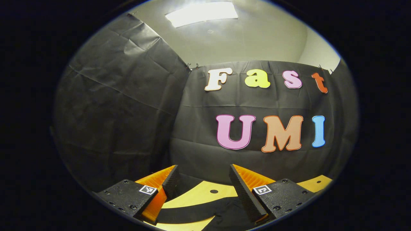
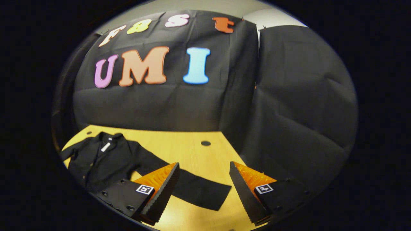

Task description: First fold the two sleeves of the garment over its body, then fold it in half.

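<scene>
- Right tool (image 2: 204, 189): jaws wide, holding nothing, hovering over the table (image 2: 192, 144).
- Garment (image 2: 106, 160) lies flat, ahead-left of the right tool; collar on the far side.
- Nearest sleeve (image 2: 192, 189) runs from the body toward the right tool, long axis diagonal; its cuff end sits between and just below the fingers.
- Left tool (image 1: 204, 192): also wide, empty; dark cloth (image 1: 205, 213) just below it, which part I can't tell.
- Judgement: the right tool is the nearer one for the first sleeve fold; no fold done yet.
</scene>
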